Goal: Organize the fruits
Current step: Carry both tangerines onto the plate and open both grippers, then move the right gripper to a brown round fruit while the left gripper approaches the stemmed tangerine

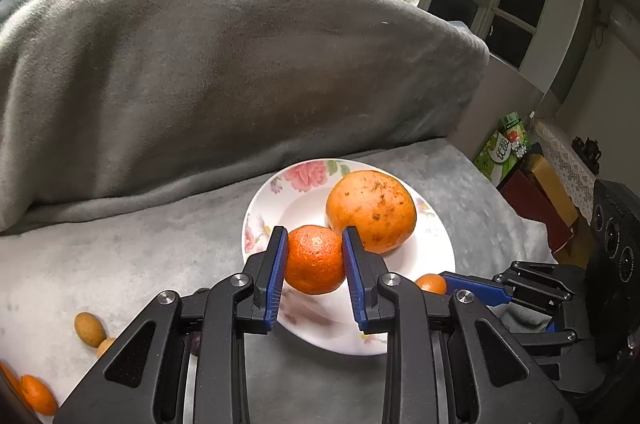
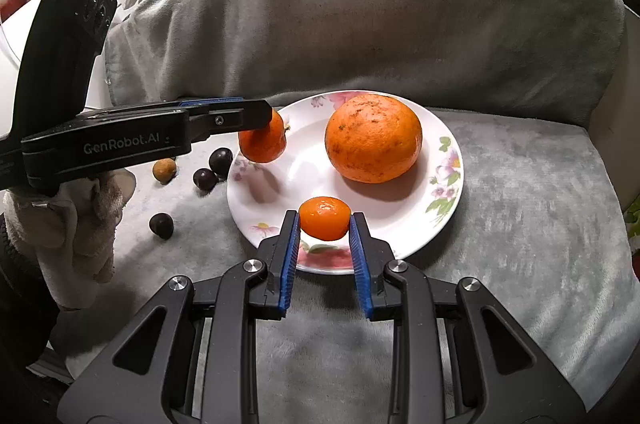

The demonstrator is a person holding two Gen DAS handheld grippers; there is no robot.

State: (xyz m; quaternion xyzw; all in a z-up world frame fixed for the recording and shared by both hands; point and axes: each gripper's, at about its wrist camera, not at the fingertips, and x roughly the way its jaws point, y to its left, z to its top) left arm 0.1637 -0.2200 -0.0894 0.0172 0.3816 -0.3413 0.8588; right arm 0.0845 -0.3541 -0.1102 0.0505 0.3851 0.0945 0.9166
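Note:
A white flowered plate [image 1: 436,256] [image 2: 400,224] lies on the grey plush seat with a big spotted orange [image 1: 371,210] [image 2: 373,138] on it. My left gripper [image 1: 315,256] [image 2: 269,120] is shut on a mandarin [image 1: 315,259] [image 2: 264,142] and holds it just above the plate's left part. My right gripper [image 2: 325,224] [image 1: 444,284] is shut on a small kumquat [image 2: 325,218] [image 1: 431,283] over the plate's near rim.
Several loose fruits lie left of the plate: dark plums [image 2: 220,161], a brownish longan [image 2: 164,171] [image 1: 89,329], small kumquats [image 1: 38,394]. A grey blanket [image 1: 200,72] covers the sofa back behind. A gloved hand [image 2: 76,224] grips the left tool. Boxes [image 1: 536,196] stand right of the seat.

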